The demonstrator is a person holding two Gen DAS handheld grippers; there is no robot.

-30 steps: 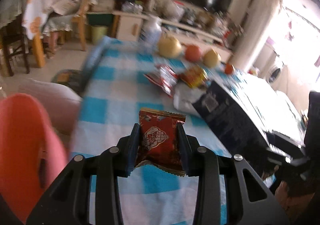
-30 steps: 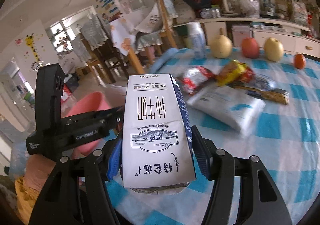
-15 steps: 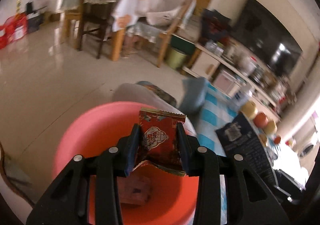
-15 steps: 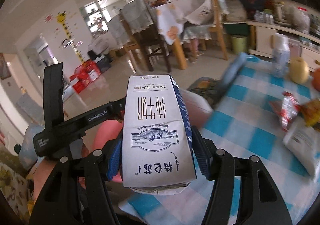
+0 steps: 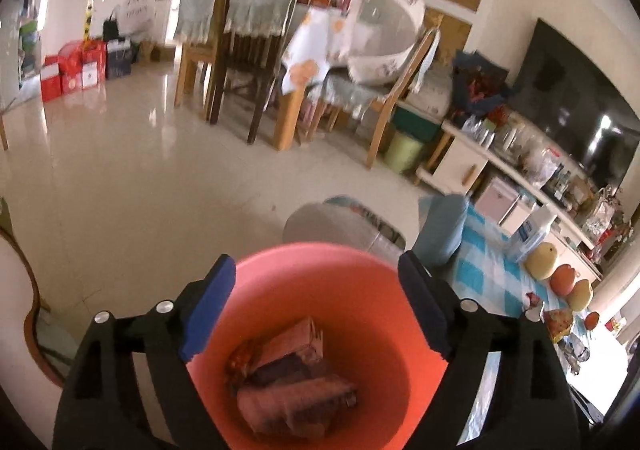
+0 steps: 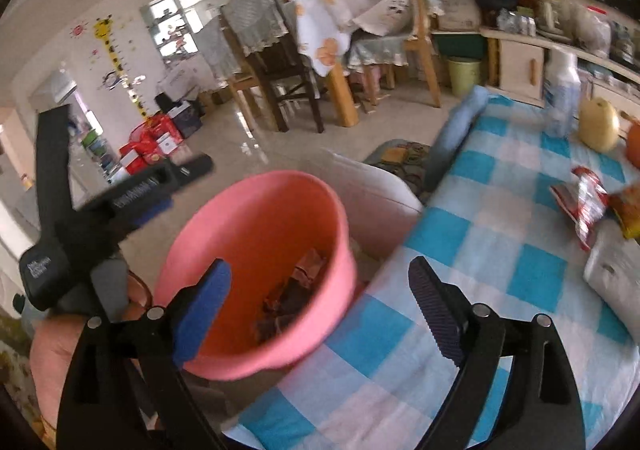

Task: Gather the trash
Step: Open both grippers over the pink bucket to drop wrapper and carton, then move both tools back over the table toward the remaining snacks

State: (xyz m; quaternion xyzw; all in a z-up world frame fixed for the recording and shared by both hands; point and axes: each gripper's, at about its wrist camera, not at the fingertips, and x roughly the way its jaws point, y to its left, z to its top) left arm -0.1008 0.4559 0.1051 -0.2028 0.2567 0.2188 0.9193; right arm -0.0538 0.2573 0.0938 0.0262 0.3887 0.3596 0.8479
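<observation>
Both jaws have just opened wide, empty: left gripper [image 5: 316, 302] over the pink bucket [image 5: 280, 266] (carton [image 5: 292, 398] inside lies toward 3 o'clock); right gripper [image 6: 320, 290] likewise.

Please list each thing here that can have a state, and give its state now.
Left tongs: open, nothing between them, just opened.
Right tongs: open, empty, just opened.
Pink bucket: upright, holding trash.
Red wrapper: lying on the checked cloth.
Pear: resting on the cloth.
</observation>
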